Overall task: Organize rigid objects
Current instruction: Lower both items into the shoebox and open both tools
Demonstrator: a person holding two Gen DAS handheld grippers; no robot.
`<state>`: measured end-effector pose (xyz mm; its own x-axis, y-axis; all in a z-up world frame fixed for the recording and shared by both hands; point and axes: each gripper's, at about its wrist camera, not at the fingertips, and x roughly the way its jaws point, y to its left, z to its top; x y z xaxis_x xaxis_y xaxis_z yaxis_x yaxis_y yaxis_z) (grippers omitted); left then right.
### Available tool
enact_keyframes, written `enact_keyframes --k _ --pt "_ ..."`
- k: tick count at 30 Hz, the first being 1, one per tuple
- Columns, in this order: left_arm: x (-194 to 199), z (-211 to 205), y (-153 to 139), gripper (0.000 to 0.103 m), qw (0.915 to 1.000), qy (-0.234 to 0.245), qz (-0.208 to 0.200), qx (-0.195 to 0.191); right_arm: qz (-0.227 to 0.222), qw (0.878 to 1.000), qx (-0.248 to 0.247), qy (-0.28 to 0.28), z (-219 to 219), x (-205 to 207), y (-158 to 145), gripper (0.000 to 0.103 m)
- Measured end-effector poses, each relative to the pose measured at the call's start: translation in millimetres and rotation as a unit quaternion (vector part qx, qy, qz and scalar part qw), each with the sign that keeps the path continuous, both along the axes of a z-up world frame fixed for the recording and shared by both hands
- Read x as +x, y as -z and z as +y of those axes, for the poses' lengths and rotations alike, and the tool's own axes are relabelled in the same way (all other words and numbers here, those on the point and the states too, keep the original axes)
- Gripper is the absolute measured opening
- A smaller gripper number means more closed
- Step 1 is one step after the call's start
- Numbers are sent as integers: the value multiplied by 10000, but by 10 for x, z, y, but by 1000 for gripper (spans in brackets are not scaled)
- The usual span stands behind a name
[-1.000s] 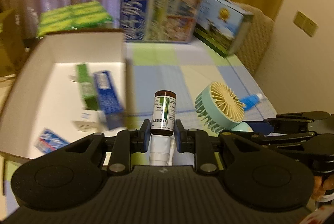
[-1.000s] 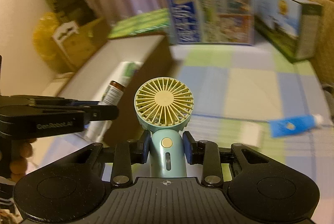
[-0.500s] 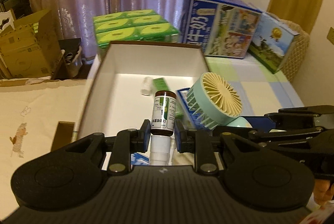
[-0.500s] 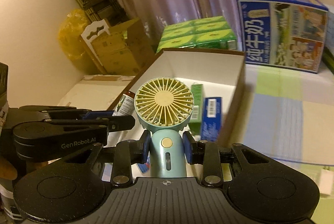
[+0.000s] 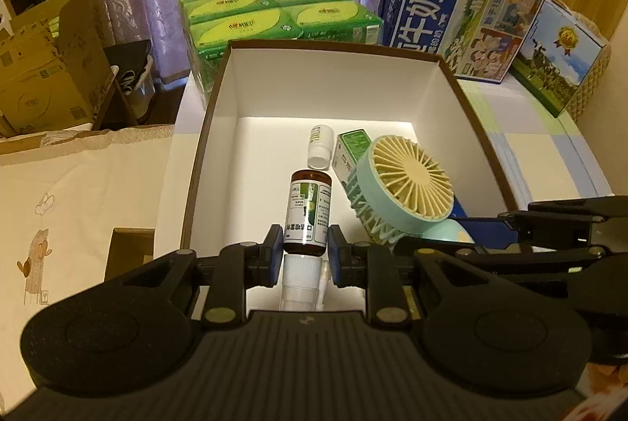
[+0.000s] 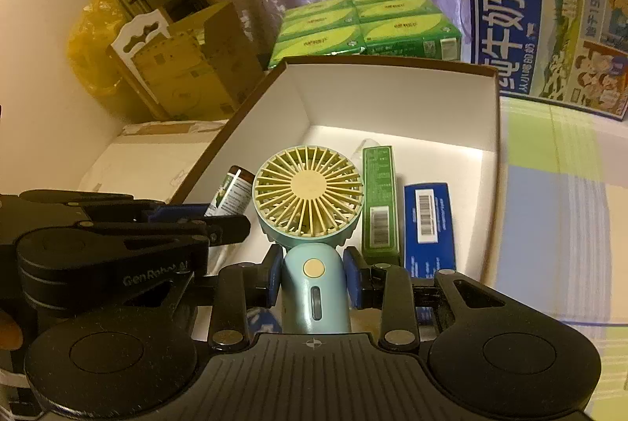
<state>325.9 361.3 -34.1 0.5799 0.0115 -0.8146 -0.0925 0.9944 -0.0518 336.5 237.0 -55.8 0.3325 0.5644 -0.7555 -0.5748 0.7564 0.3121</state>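
Note:
My left gripper (image 5: 305, 251) is shut on a brown medicine bottle (image 5: 308, 213) with a white cap, held over the near end of a white-lined open box (image 5: 333, 83). My right gripper (image 6: 314, 271) is shut on the handle of a mint and cream handheld fan (image 6: 308, 203), also held over the box (image 6: 392, 95). The fan (image 5: 408, 185) shows in the left wrist view, and the bottle (image 6: 231, 193) in the right wrist view. Inside the box lie a small white bottle (image 5: 320, 146), a green carton (image 6: 378, 201) and a blue carton (image 6: 429, 224).
Green tissue packs (image 5: 271, 8) and a blue milk carton case (image 5: 459, 8) stand behind the box. Another printed case (image 5: 557, 59) stands at the far right. Cardboard boxes (image 6: 188, 67) and a yellow bag (image 6: 90, 44) sit at the left. A checked cloth (image 6: 557, 193) covers the table.
Both grippers have swung left from the checked cloth to above the box and moved closer over it, still holding the bottle and the fan.

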Motion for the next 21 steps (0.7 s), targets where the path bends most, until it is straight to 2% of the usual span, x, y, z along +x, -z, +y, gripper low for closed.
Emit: enact_keyframes --k 13,21 --pt "436 225 228 20 9997 157 188 -95 201 9997 -49 163 194 392 219 30" --pt "563 271 279 19 9995 255 164 -112 245 9994 -11 235 217 491 271 30"
